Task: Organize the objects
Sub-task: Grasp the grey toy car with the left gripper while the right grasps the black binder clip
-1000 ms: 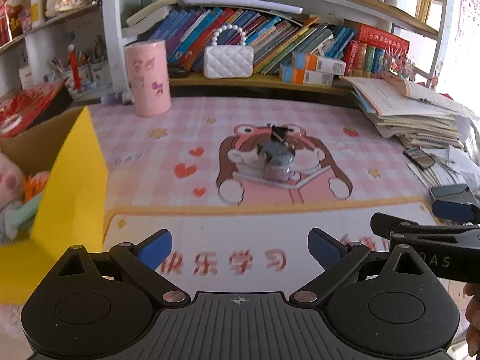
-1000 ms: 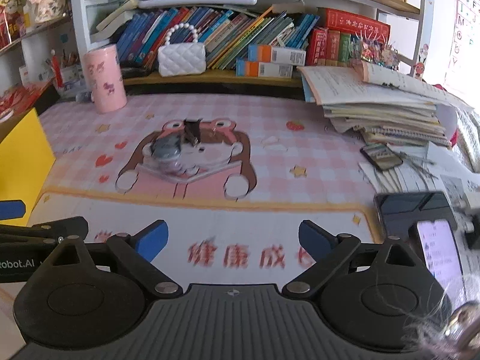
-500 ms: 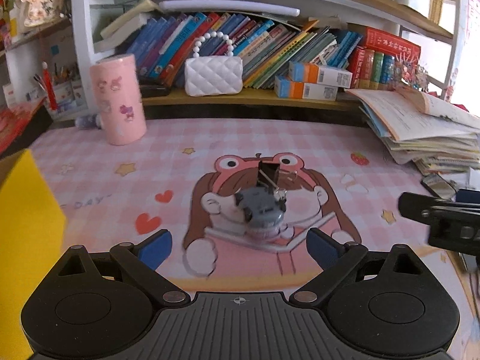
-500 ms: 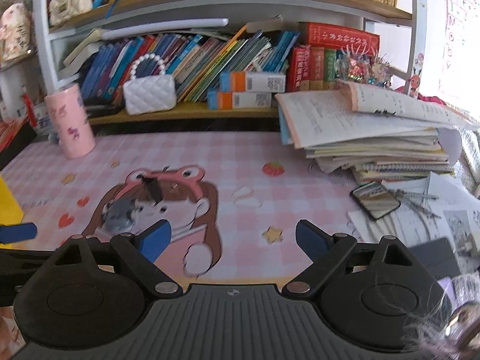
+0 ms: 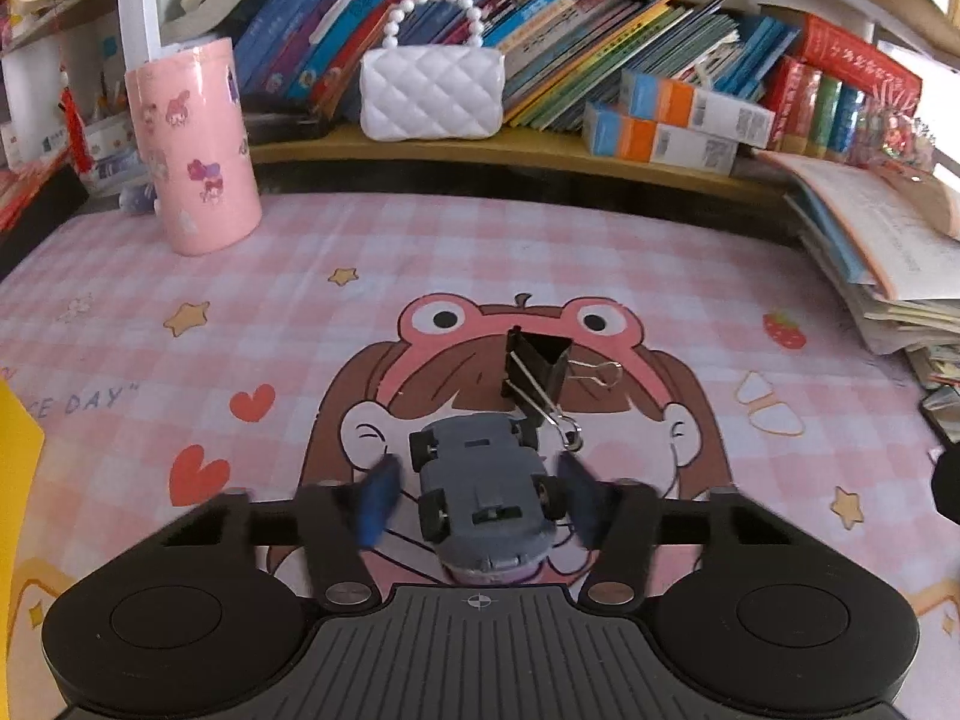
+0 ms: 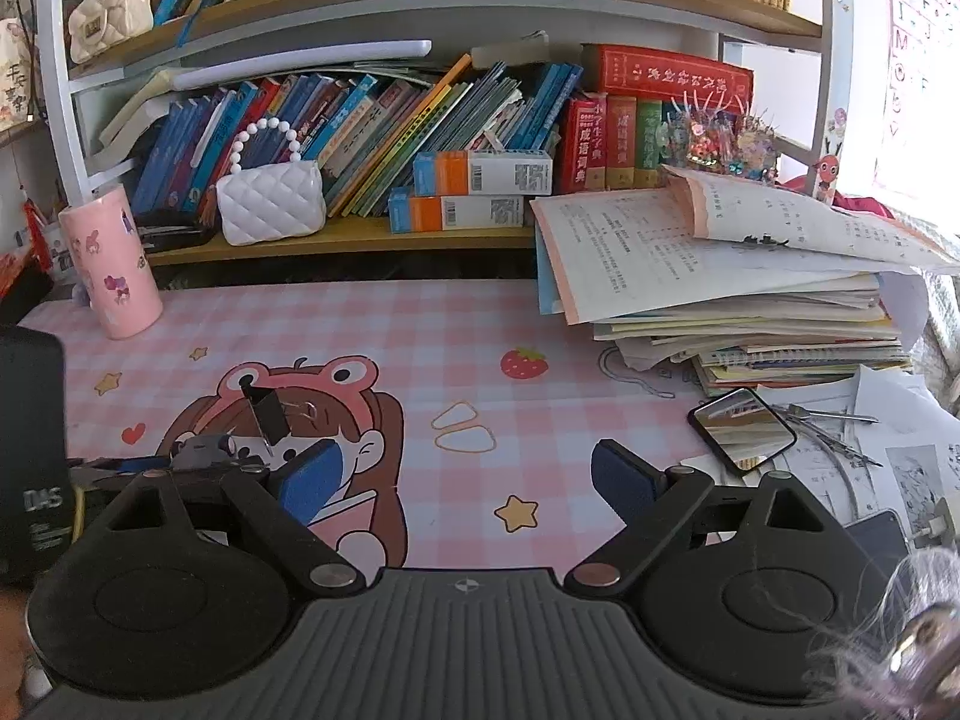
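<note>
A small grey toy car (image 5: 486, 492) lies wheels-up on the pink cartoon mat (image 5: 420, 252). My left gripper (image 5: 480, 495) is down over it, jaws closing, with the car between the blurred blue pads (image 5: 378, 501); a thin gap still shows on the left side. A black binder clip (image 5: 537, 369) lies just beyond the car, its wire handle touching the car's far end. My right gripper (image 6: 465, 468) hovers open over the mat to the right, nothing between its fingers. From there the car (image 6: 201, 450) and clip (image 6: 270, 414) show at the left.
A pink cylinder tin (image 5: 192, 144) stands at the mat's far left. A yellow box edge (image 5: 15, 450) is at the left. A tall stack of papers (image 6: 720, 288), a small mirror (image 6: 744, 429) and loose sheets crowd the right. A shelf with books and a white purse (image 5: 429, 90) lines the back.
My left gripper has moved forward and down onto the toy car, and its wide jaws have narrowed around it. The right gripper drifted forward and to the right, staying open.
</note>
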Demonstrator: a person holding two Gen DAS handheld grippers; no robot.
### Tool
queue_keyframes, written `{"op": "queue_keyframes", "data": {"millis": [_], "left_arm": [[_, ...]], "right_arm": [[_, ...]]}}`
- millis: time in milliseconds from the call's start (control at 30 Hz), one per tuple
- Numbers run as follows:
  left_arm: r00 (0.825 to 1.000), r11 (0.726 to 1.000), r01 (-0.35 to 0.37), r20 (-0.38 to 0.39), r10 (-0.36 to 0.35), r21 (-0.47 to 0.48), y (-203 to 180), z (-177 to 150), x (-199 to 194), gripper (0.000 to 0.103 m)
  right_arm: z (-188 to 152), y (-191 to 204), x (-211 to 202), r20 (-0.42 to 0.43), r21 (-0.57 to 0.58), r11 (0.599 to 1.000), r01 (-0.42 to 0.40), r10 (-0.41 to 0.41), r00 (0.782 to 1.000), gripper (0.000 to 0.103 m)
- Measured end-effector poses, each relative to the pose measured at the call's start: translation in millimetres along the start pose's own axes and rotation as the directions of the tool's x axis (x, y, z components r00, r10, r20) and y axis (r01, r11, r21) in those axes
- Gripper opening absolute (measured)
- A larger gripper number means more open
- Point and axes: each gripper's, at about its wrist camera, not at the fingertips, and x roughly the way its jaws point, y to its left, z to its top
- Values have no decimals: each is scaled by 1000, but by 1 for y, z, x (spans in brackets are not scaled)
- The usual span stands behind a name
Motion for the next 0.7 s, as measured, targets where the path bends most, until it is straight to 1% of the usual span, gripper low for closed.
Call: {"op": "queue_keyframes", "data": {"millis": [100,167,267,333,433,500,567,633,700], "left_arm": [[1000,1000,22,-4,-22,6,5,0,-2,41],[999,999,35,13,-35,-2,13,0,-12,41],[998,998,49,26,-49,-28,32,-1,-32,41],[998,997,59,36,-57,-45,48,-4,-49,41],[996,993,84,38,-81,-80,74,-11,-75,41],[993,989,112,34,-109,-100,87,-17,-91,41],[992,986,125,34,-122,-110,97,-24,-107,41],[992,984,127,35,-123,-123,103,-30,-119,41],[992,981,128,37,-124,-148,109,-35,-130,41]], "right_arm": [[0,1,6,-8,0,1000,-23,23,1000,91],[1,4,12,-11,-11,999,-50,49,999,91],[2,13,25,-18,-44,993,-111,111,994,91],[2,24,38,-30,-81,984,-162,160,987,91],[3,42,62,-43,-145,958,-248,244,969,91],[2,55,83,-73,-206,931,-301,293,953,91],[1,66,102,-97,-268,904,-332,318,943,90],[0,75,119,-110,-322,879,-352,335,936,83],[0,80,133,-126,-343,866,-364,342,931,77]]}}
